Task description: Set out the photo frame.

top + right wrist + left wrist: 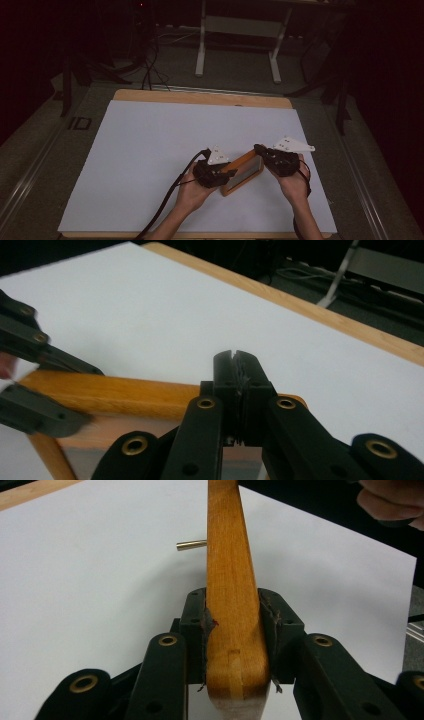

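The left gripper pinched the rounded corner of the wooden picture frame, its pads pressed against both faces of the rail, while the right gripper had its jaws pressed together at the opposite rail, though whether anything lay between them could not be told. The frame sat tilted at lower centre of the high view, over the white sheet, seemingly raised. If that right hold was shallow, the frame could swing about the left pinch and drop; the small brass pin jutting from its side might snag.
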Available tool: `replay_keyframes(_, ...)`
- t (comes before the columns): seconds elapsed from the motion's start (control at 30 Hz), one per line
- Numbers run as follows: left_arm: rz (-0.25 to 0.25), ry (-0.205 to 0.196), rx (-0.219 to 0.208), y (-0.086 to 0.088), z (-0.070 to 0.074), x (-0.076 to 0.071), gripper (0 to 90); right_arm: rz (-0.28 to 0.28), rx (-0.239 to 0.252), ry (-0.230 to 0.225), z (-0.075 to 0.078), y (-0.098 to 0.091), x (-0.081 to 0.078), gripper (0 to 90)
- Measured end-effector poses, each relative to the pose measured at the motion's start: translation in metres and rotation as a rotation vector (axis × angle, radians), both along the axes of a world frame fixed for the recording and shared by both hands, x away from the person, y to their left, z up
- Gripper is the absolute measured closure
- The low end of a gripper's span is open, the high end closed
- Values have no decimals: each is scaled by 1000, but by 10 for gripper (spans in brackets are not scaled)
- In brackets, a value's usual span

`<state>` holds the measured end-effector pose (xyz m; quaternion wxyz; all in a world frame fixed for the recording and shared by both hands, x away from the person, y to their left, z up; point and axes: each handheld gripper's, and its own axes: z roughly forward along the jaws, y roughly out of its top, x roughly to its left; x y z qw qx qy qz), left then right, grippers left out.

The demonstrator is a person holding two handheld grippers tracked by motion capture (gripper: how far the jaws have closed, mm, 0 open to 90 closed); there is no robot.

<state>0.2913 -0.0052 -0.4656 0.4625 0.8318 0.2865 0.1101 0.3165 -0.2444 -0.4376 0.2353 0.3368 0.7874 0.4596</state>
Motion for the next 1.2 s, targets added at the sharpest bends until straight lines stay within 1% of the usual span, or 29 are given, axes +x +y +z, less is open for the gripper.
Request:
replay_keyframes(0.03,-12,0,-13,1,-1,0,678,-3,-5,5,-2,0,0,893)
replay_keyframes(0.07,-13,7,-25,2,-2,-1,674,-5,-9,12,-4,-1,1,897)
replay_keyframes(0.1,-18,28,-43,3,-3,-1,667,-7,-5,10,-6,-2,1,898)
replay_keyframes(0.13,-18,34,-55,4,-5,-1,640,-6,10,8,-7,-4,0,898)
replay_keyframes(0.17,-15,37,-65,5,-6,-1,576,-7,16,9,-8,-5,0,899)
replay_keyframes(0.2,-5,44,-78,6,-9,-3,528,-9,20,9,-8,-5,-1,899)
replay_keyframes(0.23,-7,50,-88,9,-12,-4,493,-9,23,7,-8,-5,-1,899)
replay_keyframes(0.3,-5,52,-96,12,-18,-7,466,-7,20,6,-8,-6,-2,899)
replay_keyframes(0.37,-5,49,-96,14,-25,-11,463,-8,25,4,-9,-6,-2,900)
replay_keyframes(0.43,-10,56,-109,15,-33,-14,463,-8,33,4,-10,-7,-2,900)
replay_keyframes(0.47,-11,51,-103,15,-37,-15,466,-6,34,3,-10,-6,-2,899)
replay_keyframes(0.5,-11,51,-103,15,-37,-15,478,-6,34,3,-10,-6,-2,899)
replay_keyframes(0.53,2,62,-103,12,-45,-15,478,-5,34,2,-10,-6,-3,899)
replay_keyframes(0.57,1,64,-104,10,-48,-15,497,-3,31,-1,-10,-5,-3,900)
replay_keyframes(0.63,-3,66,-90,7,-52,-14,522,0,32,-3,-10,-4,-4,899)
replay_keyframes(0.7,1,56,-74,5,-54,-15,563,0,33,-6,-11,-4,-4,899)
replay_keyframes(0.8,-1,45,-74,6,-54,-15,669,2,32,-8,-11,-4,-4,899)
replay_keyframes(0.93,-11,19,-57,4,-53,-17,685,3,20,-30,-12,-4,-6,898)
replay_keyframes(1.03,-25,2,-27,2,-50,-17,687,2,18,-33,-11,-4,-6,898)
replay_keyframes(1.13,-39,3,-10,2,-45,-15,688,-1,28,-45,-9,-6,-7,899)
replay_keyframes(1.2,-47,11,-12,4,-40,-13,688,-1,34,-55,-6,-7,-9,898)
